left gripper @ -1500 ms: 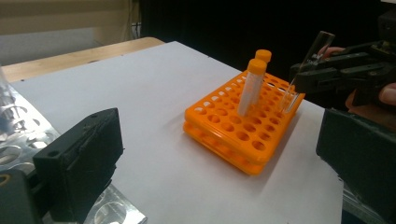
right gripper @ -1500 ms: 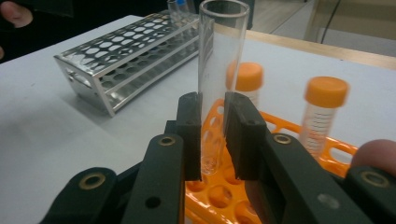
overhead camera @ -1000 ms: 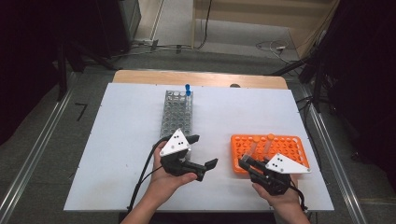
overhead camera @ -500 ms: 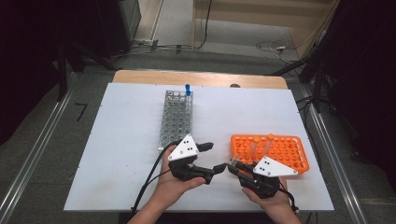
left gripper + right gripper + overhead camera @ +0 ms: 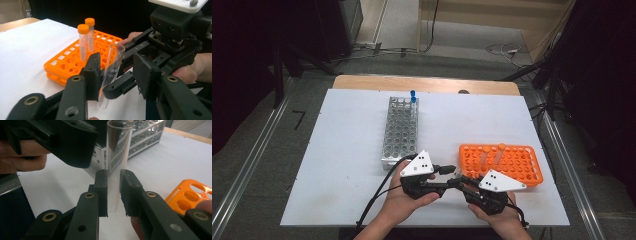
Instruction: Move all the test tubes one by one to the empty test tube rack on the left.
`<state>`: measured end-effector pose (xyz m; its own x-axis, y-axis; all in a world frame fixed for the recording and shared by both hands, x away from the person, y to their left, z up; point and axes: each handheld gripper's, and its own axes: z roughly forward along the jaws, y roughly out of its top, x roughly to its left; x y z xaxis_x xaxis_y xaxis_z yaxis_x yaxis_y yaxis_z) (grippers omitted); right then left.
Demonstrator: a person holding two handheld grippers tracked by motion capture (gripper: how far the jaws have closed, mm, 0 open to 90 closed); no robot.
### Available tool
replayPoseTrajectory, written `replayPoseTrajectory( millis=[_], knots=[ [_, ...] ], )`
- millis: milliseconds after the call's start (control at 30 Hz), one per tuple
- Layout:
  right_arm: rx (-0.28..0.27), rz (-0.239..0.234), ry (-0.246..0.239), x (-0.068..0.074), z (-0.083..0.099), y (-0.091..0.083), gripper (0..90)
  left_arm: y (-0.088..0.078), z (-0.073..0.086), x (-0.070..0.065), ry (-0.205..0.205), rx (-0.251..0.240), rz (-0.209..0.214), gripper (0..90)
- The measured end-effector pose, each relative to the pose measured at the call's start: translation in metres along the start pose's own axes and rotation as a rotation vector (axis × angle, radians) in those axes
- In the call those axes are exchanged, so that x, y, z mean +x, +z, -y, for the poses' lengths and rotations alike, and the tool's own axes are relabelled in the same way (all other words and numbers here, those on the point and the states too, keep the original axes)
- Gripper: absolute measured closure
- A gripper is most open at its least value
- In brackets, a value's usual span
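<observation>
Work in hand: passing a clear, uncapped glass test tube (image 5: 115,165) between grippers, near the table's front edge.
Right gripper (image 5: 113,192): clamped on the tube, holding it upright.
Left gripper (image 5: 116,75): jaws have just been closing around the tube — a gap still shows, no grip yet.
Done: two orange-capped tubes (image 5: 86,40) stand in the orange plastic rack (image 5: 502,162).
Left: take over the tube — probably rack it in the clear grid rack (image 5: 399,130).
</observation>
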<state>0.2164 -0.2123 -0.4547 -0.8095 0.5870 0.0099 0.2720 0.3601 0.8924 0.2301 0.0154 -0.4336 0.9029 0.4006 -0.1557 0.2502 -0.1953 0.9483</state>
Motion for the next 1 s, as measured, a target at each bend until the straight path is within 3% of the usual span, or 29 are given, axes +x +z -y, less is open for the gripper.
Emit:
replayPoseTrajectory(
  millis=[333,733,1000],
  knots=[
    [0.003,-0.047,-0.022,0.006,0.000,0.002,73.9,0.006,0.001,-0.004,0.026,0.016,-0.014,72.6],
    [0.002,-0.068,0.003,0.003,0.001,0.002,73.1,0.006,0.000,-0.006,0.053,0.010,-0.055,77.0],
    [-0.020,-0.130,0.019,-0.004,0.004,-0.004,53.6,-0.006,-0.006,0.003,0.040,-0.017,-0.080,76.9]
  ],
)
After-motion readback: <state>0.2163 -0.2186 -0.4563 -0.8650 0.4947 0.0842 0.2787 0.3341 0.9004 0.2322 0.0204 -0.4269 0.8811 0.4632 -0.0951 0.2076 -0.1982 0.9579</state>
